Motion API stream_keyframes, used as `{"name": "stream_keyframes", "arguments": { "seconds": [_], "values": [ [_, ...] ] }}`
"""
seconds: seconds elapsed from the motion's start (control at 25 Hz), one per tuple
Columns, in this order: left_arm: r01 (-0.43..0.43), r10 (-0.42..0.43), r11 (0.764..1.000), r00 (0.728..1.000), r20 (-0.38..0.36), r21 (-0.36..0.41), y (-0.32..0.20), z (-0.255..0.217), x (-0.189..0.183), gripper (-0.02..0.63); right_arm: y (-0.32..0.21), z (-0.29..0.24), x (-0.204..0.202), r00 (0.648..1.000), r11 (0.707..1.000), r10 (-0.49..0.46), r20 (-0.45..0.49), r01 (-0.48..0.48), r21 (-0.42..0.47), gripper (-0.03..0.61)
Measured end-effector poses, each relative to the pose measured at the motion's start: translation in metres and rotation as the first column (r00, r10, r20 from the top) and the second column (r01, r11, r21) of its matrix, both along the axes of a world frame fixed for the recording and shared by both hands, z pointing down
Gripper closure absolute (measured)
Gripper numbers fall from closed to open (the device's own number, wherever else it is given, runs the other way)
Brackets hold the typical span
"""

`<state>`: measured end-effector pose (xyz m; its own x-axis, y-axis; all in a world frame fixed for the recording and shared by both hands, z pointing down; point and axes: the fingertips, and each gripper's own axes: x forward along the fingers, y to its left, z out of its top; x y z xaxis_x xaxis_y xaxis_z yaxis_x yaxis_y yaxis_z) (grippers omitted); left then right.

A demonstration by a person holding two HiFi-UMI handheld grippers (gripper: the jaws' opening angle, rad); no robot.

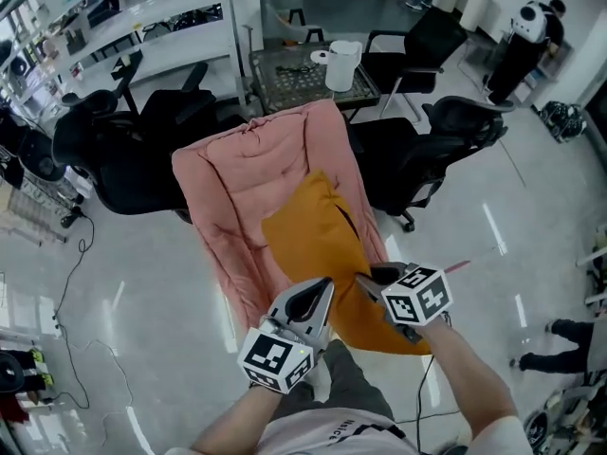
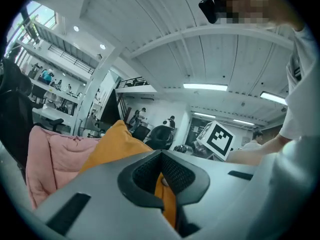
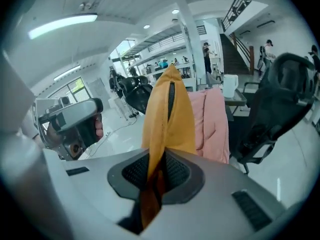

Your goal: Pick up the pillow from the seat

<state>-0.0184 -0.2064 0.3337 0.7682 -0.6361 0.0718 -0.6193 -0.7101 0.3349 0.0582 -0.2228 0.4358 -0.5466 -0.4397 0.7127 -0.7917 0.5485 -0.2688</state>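
**Both grippers pinch the orange pillow's near edge**

The orange pillow (image 1: 311, 240) lies on the pink padded seat (image 1: 242, 169), its far corner standing up. The left gripper (image 1: 317, 299) and the right gripper (image 1: 376, 279) are each closed on a thin fold of its fabric, which fills the gap between the jaws in both gripper views.

It looks light, soft and floppy, likely to sag between the two holds. The edge seam seems the surest place to grip.

The gripper bodies hide the pillow's near edge. It may already be partly off the seat, though no view settles that.
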Motion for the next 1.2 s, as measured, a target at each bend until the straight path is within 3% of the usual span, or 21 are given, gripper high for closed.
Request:
{"name": "stream_keyframes", "arguments": {
  "seconds": [0.24,0.64,1.2],
  "values": [
    [-0.001,0.002,0.997,1.0,-0.022,0.077,0.006,-0.049,0.002,0.603,-0.008,-0.063,-0.007,0.992,0.991,-0.105,-0.07,0.11,0.078,0.524],
    [0.0,0.0,0.99,1.0,-0.003,0.14,-0.002,-0.112,-0.002,0.603,-0.022,-0.134,-0.016,0.99,0.975,-0.116,-0.085,0.13,0.18,0.523],
    [0.024,-0.025,0.987,1.0,0.007,0.159,-0.005,-0.125,-0.01,0.603,-0.03,-0.151,-0.035,0.985,0.963,-0.142,-0.099,0.161,0.218,0.525]
  ]
}}
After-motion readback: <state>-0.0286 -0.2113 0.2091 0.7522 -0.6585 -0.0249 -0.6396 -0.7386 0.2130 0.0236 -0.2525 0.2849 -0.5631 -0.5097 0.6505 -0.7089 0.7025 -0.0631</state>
